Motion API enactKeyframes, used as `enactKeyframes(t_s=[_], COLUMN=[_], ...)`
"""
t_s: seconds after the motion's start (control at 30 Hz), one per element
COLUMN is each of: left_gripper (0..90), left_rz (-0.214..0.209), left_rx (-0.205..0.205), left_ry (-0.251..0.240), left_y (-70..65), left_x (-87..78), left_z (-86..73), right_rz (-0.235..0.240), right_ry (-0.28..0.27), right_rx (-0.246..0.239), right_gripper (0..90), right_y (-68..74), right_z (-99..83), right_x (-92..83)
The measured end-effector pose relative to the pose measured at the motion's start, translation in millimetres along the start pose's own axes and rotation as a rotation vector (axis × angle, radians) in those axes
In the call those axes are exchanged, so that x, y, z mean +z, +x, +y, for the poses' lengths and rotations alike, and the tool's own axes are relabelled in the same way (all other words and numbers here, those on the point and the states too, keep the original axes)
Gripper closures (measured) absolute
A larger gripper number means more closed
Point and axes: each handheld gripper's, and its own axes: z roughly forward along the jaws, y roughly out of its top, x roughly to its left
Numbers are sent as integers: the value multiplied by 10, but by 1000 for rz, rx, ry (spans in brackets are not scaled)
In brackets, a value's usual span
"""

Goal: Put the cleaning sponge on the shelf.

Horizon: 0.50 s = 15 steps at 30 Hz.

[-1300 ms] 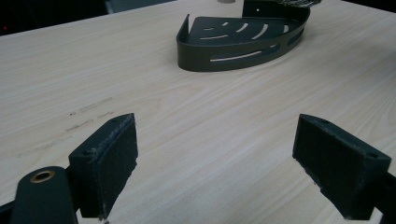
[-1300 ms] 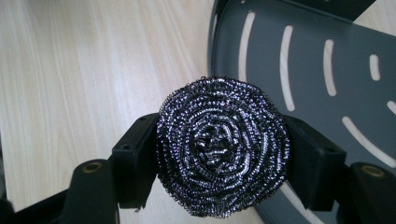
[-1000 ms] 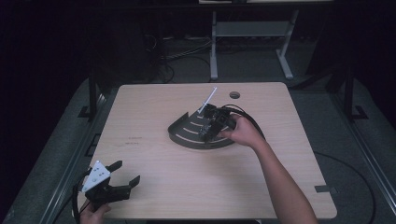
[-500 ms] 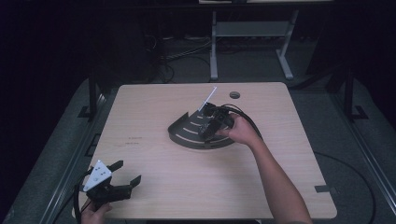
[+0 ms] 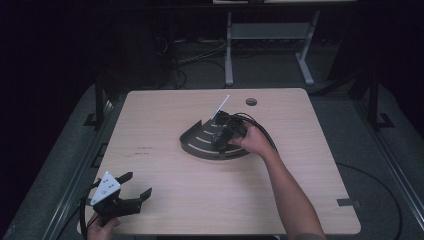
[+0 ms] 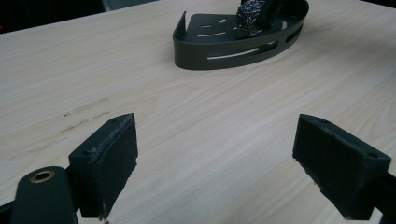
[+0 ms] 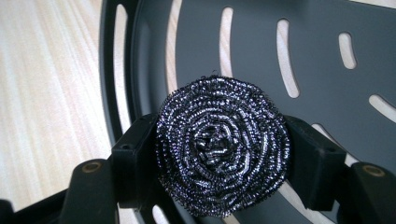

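Lowered into the tray, right gripper jaws clamp the scourer; left gripper gapes.

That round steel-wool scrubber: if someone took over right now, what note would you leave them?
Right gripper: shut on the round, dark metallic steel-wool scrubber, held just above the floor of the dark grey, fan-shaped slotted metal tray.
Left gripper: open, holding nothing, over the pale wooden table near its front left corner.
Done: scrubber gripped and brought over the tray.
Left: probably set it down in the tray, open the jaws, withdraw.
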Motion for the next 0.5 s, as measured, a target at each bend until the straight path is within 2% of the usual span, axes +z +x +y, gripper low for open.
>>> enactKeyframes(t_s=[0.5], left_gripper=[133], left_rz=[3], left_rx=[2], left_ry=[0], left_y=[8], left_x=[-12], left_z=[-8], right_rz=[-18], right_ry=[6], right_rx=[18], right_gripper=[320], right_y=[-53], right_z=[23], right_x=[86])
